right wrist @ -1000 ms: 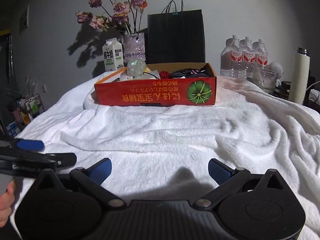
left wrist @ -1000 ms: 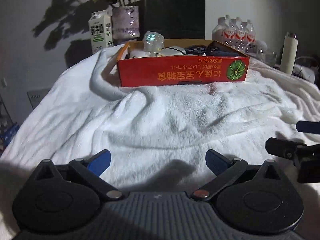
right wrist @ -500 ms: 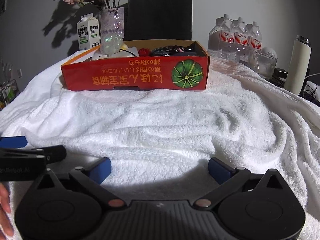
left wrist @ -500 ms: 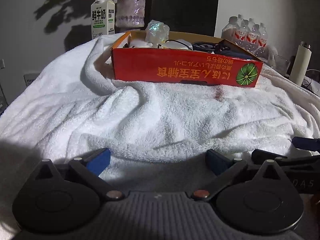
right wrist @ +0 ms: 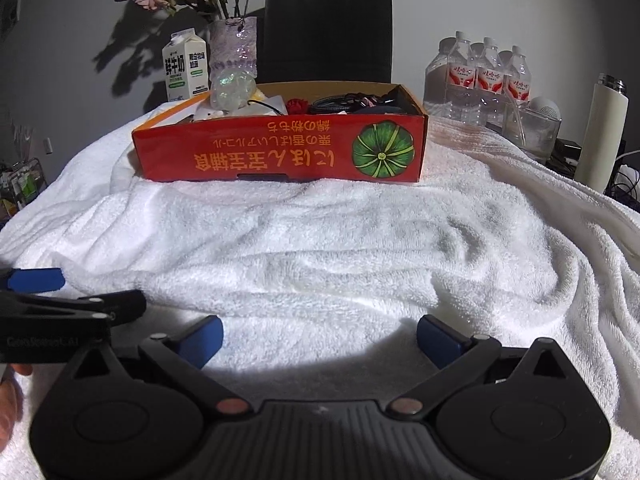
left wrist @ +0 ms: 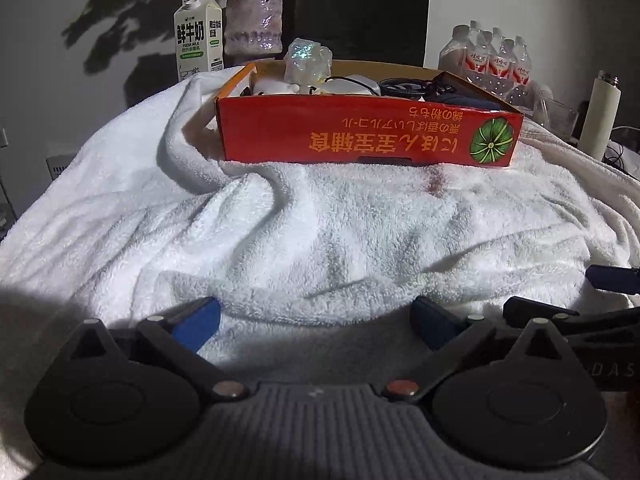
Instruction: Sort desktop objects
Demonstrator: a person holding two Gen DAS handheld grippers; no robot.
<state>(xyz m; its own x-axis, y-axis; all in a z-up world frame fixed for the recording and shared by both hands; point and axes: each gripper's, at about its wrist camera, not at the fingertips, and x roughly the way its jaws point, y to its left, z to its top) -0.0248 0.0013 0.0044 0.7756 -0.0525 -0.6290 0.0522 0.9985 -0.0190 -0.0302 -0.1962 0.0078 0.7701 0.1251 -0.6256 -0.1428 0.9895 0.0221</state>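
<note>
Both grippers are dropping lower and closer over the towel (left wrist: 320, 232) than a second ago, the left gripper (left wrist: 316, 318) and right gripper (right wrist: 320, 334) each with fingers released and empty. Sorting is looking finished: the objects are sitting in the box (right wrist: 280, 156) ahead. Bottles (right wrist: 484, 76), carton (left wrist: 198, 36) and vase (right wrist: 234, 46) are standing behind on the bench.

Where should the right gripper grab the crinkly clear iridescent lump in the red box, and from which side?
Take the crinkly clear iridescent lump by its upper half, coming from above. It rises over the red cardboard box's front wall, so its top is exposed; the wall blocks a level approach. The right gripper's fingers are open and empty. Probably straddle its left and right sides.
</note>
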